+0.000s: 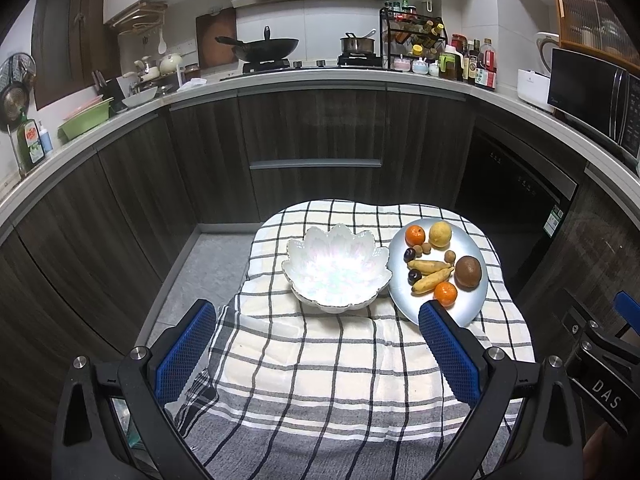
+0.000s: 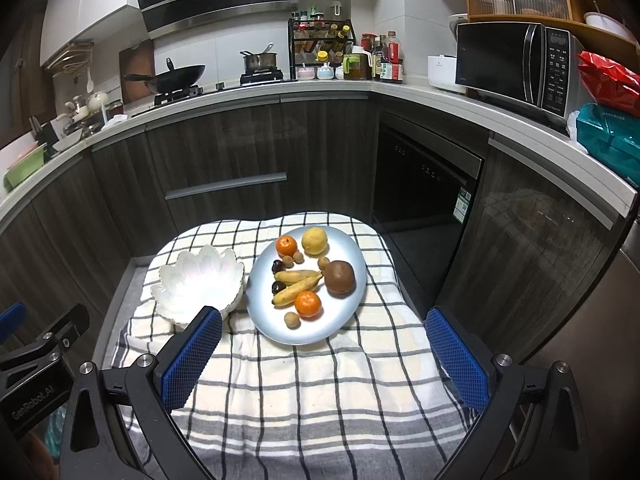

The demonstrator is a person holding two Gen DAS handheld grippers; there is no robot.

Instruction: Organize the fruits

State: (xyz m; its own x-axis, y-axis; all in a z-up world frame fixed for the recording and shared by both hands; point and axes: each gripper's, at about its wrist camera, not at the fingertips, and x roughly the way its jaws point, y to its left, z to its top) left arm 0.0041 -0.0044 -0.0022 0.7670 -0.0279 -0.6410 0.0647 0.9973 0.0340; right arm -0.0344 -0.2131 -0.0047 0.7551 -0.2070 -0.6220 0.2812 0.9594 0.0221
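Right wrist view (A): right tongs [image 2: 324, 320] gaping wide, nothing between the blue pads. Plate [image 2: 260, 312] straight ahead, centred between the fingers, on the checked cloth [image 2: 320, 380] over the worktop. Bowl [image 2: 200, 284] just left of the plate, rims near or touching; cannot tell which.

B: Left wrist view agrees. Left tongs [image 1: 316, 320] equally wide apart, gripping nothing. Bowl [image 1: 336, 268] ahead, plate [image 1: 472, 300] off to the right, partly behind the right finger. Hence right hand better placed for the fruit, left for the bowl.

A: Long axis?

B: Both bananas lower left to upper right, roughly across the line of approach. Probably calls for a turn of the wrist before closing on either one.

A: Count, right wrist view?

B: Oranges, two [image 2: 286, 246]. Bananas, two [image 2: 294, 291]. Dark plum-like fruits, two [image 2: 278, 266]. Small tan longans, four [image 2: 292, 320]. Yellow round fruit, one [image 2: 314, 241]. Brown round fruit, one [image 2: 340, 277]. Twelve in all, every one on the plate. Bowl holding none; sorting judged not yet begun.

A: Only three longans in the left view; fourth presumably behind the finger.
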